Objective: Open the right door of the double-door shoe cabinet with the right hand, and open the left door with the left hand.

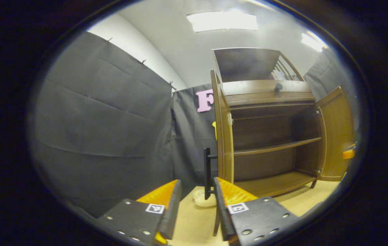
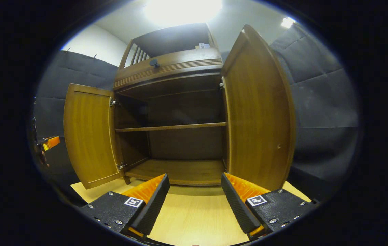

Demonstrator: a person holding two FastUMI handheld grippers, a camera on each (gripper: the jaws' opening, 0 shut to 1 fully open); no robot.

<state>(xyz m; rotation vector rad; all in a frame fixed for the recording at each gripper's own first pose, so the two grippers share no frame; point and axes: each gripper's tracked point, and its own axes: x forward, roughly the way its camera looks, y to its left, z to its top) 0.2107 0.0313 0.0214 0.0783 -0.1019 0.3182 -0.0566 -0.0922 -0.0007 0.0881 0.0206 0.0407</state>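
The brown wooden shoe cabinet (image 2: 170, 85) stands with both doors swung wide, showing one bare inner shelf (image 2: 170, 128). In the left gripper view its left door (image 1: 224, 136) appears edge-on, and the door's black bar handle (image 1: 208, 171) sits between my left gripper's (image 1: 197, 182) open fingers, close to the right-hand one, untouched. The right door (image 1: 337, 133) hangs open far off. In the right gripper view my right gripper (image 2: 194, 177) is open and holds nothing, low before the cabinet floor, with the right door (image 2: 259, 112) just beside it and the left door (image 2: 88, 136) opposite.
Black cloth walls close in on both sides. A light wooden floor (image 2: 194, 218) runs under the cabinet. A pale object (image 1: 202, 201) lies on it by the left door. A drawer with a dark knob (image 2: 153, 62) tops the cabinet. The other gripper (image 2: 49, 142) peeks past the left door.
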